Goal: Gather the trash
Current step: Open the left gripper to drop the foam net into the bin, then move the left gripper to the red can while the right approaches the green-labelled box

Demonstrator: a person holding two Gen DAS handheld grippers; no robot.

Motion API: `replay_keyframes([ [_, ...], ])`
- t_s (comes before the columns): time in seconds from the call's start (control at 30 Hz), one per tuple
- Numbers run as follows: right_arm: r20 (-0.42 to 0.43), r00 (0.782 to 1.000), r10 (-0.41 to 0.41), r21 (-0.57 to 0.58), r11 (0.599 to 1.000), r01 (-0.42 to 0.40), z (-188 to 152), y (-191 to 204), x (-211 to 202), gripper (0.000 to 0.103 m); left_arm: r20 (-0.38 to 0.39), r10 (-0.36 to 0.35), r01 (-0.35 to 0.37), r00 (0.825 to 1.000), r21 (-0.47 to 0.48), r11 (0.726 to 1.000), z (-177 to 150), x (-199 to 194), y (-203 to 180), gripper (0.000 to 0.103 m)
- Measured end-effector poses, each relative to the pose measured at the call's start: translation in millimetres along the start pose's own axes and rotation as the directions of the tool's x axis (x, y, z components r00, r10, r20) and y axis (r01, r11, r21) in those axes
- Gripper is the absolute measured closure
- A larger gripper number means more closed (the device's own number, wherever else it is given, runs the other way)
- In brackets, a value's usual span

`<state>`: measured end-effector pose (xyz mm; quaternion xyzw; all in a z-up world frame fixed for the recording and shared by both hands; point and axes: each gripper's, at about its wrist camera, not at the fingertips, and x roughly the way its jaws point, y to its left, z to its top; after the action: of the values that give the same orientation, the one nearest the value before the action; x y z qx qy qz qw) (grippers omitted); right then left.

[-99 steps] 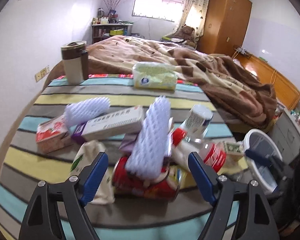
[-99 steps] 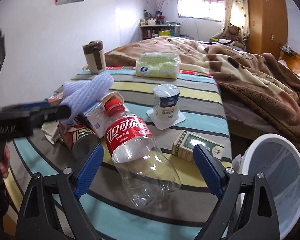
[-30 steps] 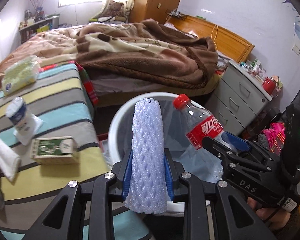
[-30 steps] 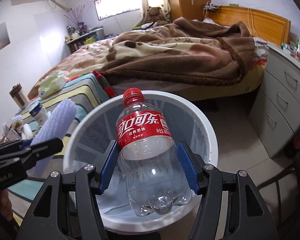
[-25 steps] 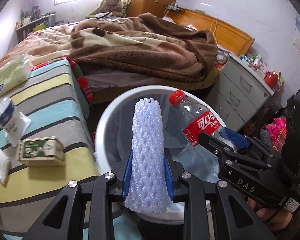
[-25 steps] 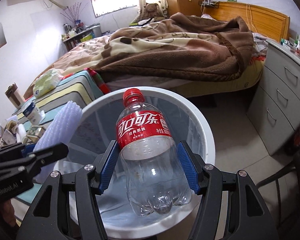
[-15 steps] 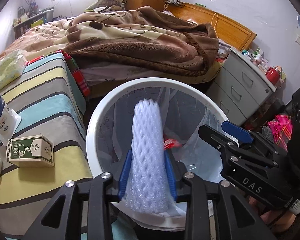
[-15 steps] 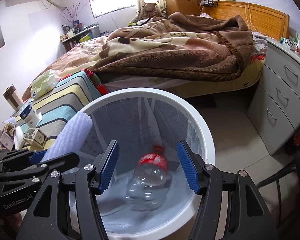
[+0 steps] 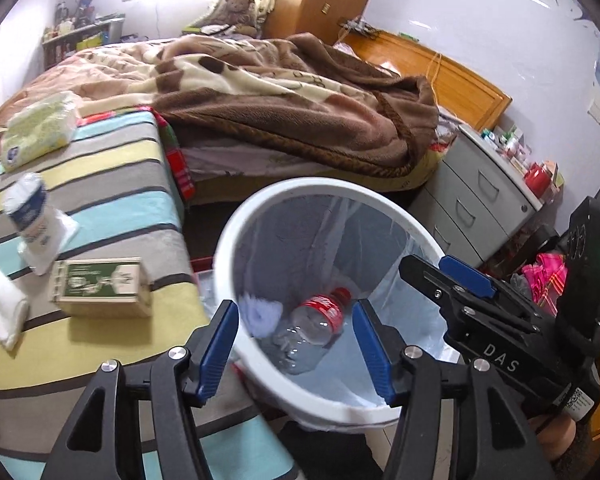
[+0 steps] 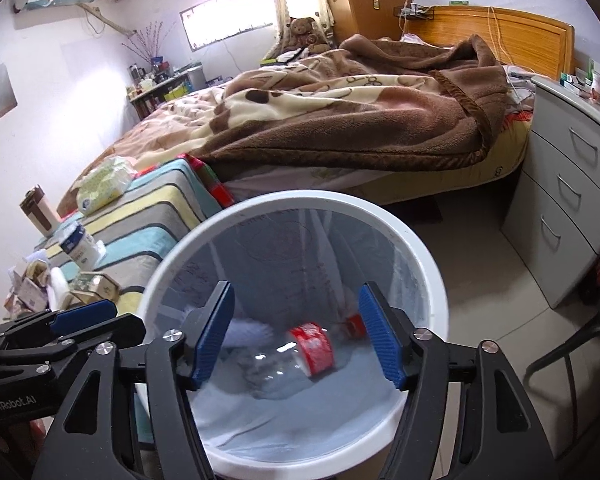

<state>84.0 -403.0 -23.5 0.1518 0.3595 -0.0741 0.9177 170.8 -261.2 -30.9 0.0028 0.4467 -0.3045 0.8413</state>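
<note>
- Trash already collected lies at the bottom of the white bin (image 10: 428,276): a clear bottle (image 10: 296,360) with a red label on its side, and a pale foam net sleeve (image 9: 260,314) just beside it, toward the wall nearest the striped tabletop (image 9: 112,168).
- Left gripper (image 9: 296,344): its jaws have just been opening and stand spread over the bin mouth with nothing between them. Right gripper (image 10: 296,336): likewise just opened further, spread and empty. I judge this drop finished.
- Risk 1, tipping the bin. Both grippers hang close above the rim. If I pull either one back toward the tabletop without lifting first, a finger may catch the rim or the thin liner (image 9: 416,308) and drag the bin over, spilling the bottle.
- Risk 2, collision between tools. In the left wrist view the right gripper sits just beside the left one's right finger. Turning both toward the tabletop together may knock them against each other.
- Risk 3, knocking things off the edge. A green box (image 9: 100,286) lies near the tabletop edge closest to the bin, with a small white-and-blue bottle (image 9: 30,210) behind it. A fast sweep in from the bin side could push the box off.
- Risk 4, wrong pick. A tissue pack (image 9: 40,130) sits at the far edge of the tabletop and a brown-and-white mug (image 10: 38,210) at its far corner; whether either counts as trash I cannot tell.
</note>
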Motion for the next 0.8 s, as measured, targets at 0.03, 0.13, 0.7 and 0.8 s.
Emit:
replay_keyframes([
  [0.03,0.006,1.0,0.011,-0.004,1.0,-0.011,0,3,-1,0.034,0.009,0.005,-0.005,1.0,-0.003,1.0,0,-4,3,0.044],
  [0.13,0.014,0.999,0.031,-0.011,0.999,-0.03,0,13,-2,0.034,0.04,0.026,-0.025,0.999,-0.024,0.999,-3,-20,15,0.044],
  [0.7,-0.041,0.975,0.219,-0.213,0.951,-0.223,1,104,28,0.034,0.164,0.266,-0.199,0.95,-0.337,0.92,-41,-122,157,0.041],
  [0.8,-0.062,0.969,0.239,-0.261,0.933,-0.247,0,121,34,0.034,0.155,0.303,-0.227,0.94,-0.377,0.898,-51,-133,182,0.041],
])
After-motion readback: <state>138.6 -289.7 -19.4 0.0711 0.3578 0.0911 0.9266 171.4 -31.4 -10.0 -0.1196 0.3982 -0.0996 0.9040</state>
